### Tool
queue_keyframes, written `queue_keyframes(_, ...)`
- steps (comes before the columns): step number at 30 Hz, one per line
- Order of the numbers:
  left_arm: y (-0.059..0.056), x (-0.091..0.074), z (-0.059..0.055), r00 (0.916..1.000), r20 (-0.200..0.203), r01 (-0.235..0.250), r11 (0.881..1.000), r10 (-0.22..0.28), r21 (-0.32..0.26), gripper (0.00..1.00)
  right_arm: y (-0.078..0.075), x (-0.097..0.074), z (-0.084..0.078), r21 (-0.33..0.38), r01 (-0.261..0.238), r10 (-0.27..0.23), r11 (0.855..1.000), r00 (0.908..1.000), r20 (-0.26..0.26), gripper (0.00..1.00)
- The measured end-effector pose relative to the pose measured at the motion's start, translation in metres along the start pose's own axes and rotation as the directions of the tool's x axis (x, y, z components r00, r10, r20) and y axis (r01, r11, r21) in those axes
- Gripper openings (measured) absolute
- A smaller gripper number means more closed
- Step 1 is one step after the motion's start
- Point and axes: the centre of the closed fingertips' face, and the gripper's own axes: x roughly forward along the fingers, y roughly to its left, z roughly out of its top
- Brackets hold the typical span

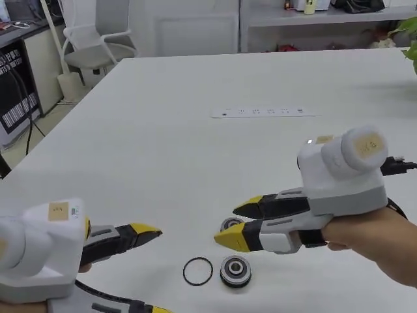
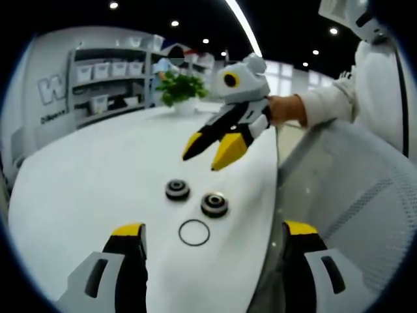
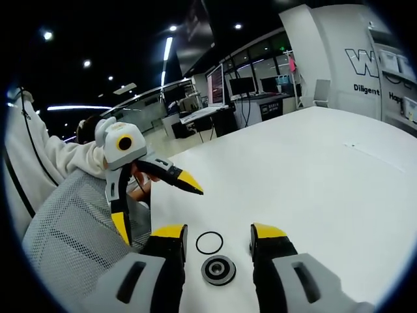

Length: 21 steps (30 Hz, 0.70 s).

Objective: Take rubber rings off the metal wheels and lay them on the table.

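Note:
Two small metal wheels and one loose black rubber ring lie near the table's front edge. One wheel sits right beside the ring. The other wheel is partly hidden behind my right gripper, which hovers open and empty just above it. My left gripper is wide open and empty, a little left of the ring. The left gripper view shows both wheels, the ring and the right gripper. In the right gripper view the ring and a wheel lie between my jaws.
A white power strip lies across the middle of the white table. An office chair stands beyond the far left corner. A potted plant is at the far right edge.

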Motion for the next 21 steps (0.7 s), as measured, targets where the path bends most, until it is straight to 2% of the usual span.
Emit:
queue_keyframes(3, 0.002, -0.001, 0.005, 0.9996, 0.026, -0.007, 1.0, 0.007, -0.016, 0.87, -0.004, -0.003, -0.005, -0.023, 0.001, -0.001, 1.0, 0.9998, -0.018, 0.35)
queue_keyframes(5, 0.002, -0.001, 0.007, 0.9996, 0.026, -0.005, 1.0, 0.006, -0.017, 0.87, -0.006, -0.005, -0.007, -0.025, 0.0, 0.0, 1.0, 0.9998, -0.022, 0.35)
queue_keyframes(9, -0.005, 0.004, 0.015, 0.9998, 0.006, 0.019, 0.999, -0.019, 0.038, 0.87, -0.011, -0.008, -0.013, -0.028, 0.002, -0.003, 1.0, 0.9994, -0.035, 0.34)
queue_keyframes(13, -0.009, 0.005, 0.027, 0.999, 0.007, 0.043, 0.996, -0.044, 0.072, 0.84, -0.016, -0.012, -0.017, -0.028, 0.01, -0.011, 1.0, 0.9991, -0.041, 0.34)
queue_keyframes(15, -0.009, 0.005, 0.037, 0.9985, 0.012, 0.052, 0.995, -0.053, 0.082, 0.81, -0.019, -0.014, -0.018, -0.021, 0.017, -0.018, 1.0, 0.999, -0.04, 0.33)
queue_keyframes(19, -0.006, 0.003, 0.065, 0.9965, 0.071, 0.037, 0.995, -0.044, 0.093, 0.81, -0.023, -0.015, -0.021, -0.015, 0.025, -0.026, 1.0, 0.9985, -0.048, 0.33)
queue_keyframes(21, -0.003, 0.004, 0.074, 0.9962, 0.081, 0.025, 0.994, -0.034, 0.106, 0.81, -0.023, -0.015, -0.023, -0.014, 0.02, -0.021, 1.0, 0.9983, -0.055, 0.32)
